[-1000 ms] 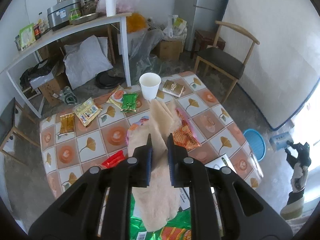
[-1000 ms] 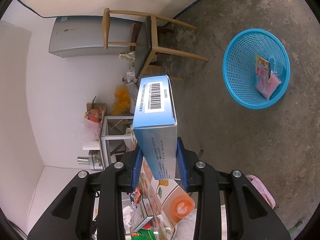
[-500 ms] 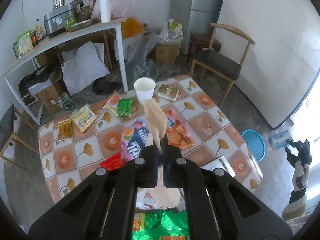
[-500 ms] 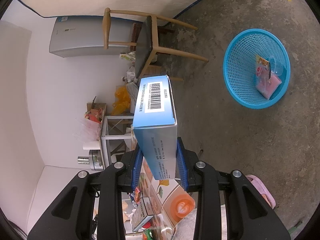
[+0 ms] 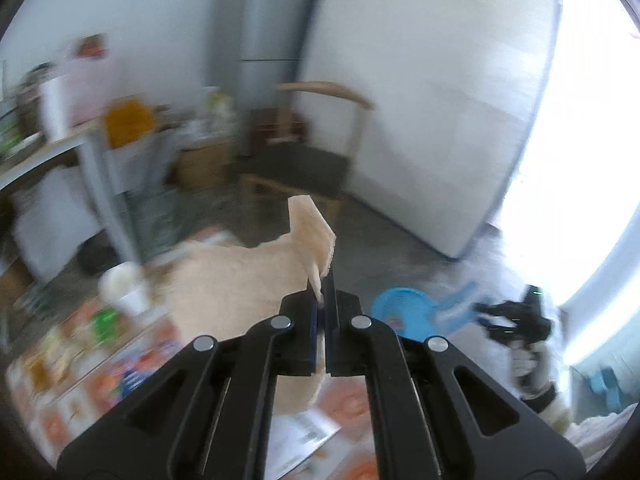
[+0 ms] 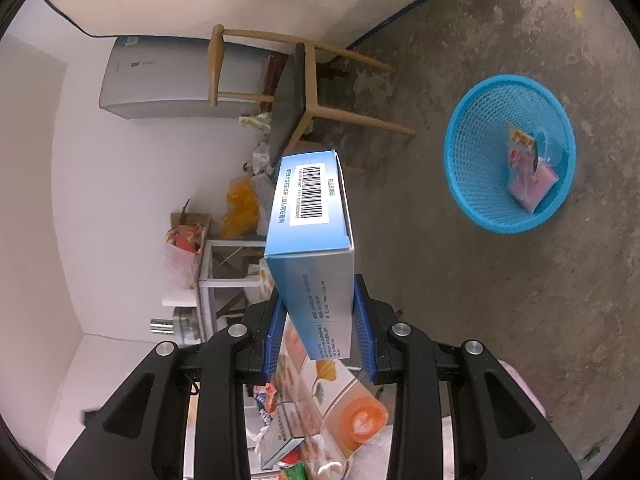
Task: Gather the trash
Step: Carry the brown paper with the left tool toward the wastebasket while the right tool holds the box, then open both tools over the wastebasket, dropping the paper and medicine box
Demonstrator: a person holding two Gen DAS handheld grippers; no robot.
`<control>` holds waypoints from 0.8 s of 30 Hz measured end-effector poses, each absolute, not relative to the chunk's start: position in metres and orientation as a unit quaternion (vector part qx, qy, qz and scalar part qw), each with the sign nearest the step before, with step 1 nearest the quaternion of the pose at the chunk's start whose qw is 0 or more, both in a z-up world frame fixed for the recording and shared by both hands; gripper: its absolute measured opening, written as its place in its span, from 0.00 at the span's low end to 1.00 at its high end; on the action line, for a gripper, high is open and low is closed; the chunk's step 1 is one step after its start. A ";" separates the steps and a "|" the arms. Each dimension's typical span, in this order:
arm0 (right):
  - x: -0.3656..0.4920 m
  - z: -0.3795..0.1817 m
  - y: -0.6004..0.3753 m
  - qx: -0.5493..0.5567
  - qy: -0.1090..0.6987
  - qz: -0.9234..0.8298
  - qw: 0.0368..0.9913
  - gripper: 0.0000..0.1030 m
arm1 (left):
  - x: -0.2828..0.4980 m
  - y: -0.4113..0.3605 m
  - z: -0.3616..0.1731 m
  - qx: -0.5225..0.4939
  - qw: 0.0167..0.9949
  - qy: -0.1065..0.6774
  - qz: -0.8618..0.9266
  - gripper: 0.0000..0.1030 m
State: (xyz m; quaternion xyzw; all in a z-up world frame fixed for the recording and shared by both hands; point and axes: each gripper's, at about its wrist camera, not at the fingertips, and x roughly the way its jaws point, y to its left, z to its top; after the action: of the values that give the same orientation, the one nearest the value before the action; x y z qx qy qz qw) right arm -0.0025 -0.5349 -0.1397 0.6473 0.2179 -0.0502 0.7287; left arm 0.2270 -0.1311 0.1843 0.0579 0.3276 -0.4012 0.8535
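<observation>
- The step in hand looks like carrying: both tongs are loaded with trash and the blue basket [image 6: 510, 152] on the concrete floor seems the place for it.
- The left tongs [image 5: 322, 300] are pinched fully together on a thin beige paper bag [image 5: 248, 280]. One corner sticks up above the tips and the rest billows out to the left over the counter [image 5: 80, 364]. This view is heavily blurred.
- The right tongs [image 6: 318, 320] stand narrowly apart, their blue pads pressed on both sides of an upright blue carton [image 6: 310, 236] with a barcode label on its top face.
- In the right wrist view the basket lies up and to the right, well apart from the carton. It already holds a pink packet [image 6: 530, 184] and what looks like a clear cup.
- In the left wrist view the basket [image 5: 404, 312] shows just beyond the tips, with the right tongs [image 5: 508, 320] near it.
- Next, judging from this, each load must be brought above the basket's rim before the tongs let go.
- More wrappers lie on the counter, so the task seems far from finished.
</observation>
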 end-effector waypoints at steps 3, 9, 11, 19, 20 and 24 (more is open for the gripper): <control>-0.007 -0.138 -0.540 0.636 0.221 -0.077 0.736 0.31 | 0.228 -0.201 0.172 0.067 0.820 0.340 -0.456 0.01; -0.016 -0.147 -0.555 0.625 0.224 -0.130 0.736 0.31 | 0.236 -0.339 0.111 0.063 0.733 0.421 -0.530 0.01; -0.017 -0.153 -0.562 0.620 0.230 -0.147 0.735 0.31 | 0.236 -0.376 0.086 0.067 0.712 0.444 -0.540 0.01; -0.005 -0.187 -0.586 0.610 0.253 -0.199 0.724 0.31 | 0.239 -0.482 -0.015 0.071 0.666 0.511 -0.539 0.01; -0.002 -0.194 -0.590 0.611 0.257 -0.204 0.721 0.31 | 0.239 -0.486 -0.022 0.069 0.664 0.514 -0.539 0.01; 0.011 -0.212 -0.599 0.607 0.270 -0.219 0.715 0.31 | 0.244 -0.514 -0.048 0.057 0.651 0.531 -0.539 0.01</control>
State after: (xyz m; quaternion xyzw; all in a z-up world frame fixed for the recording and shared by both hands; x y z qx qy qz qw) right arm 0.0114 -0.5994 -0.2123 0.6067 0.2695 -0.2191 0.7151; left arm 0.2437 -0.5144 -0.0481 0.0573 0.5314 -0.5386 0.6514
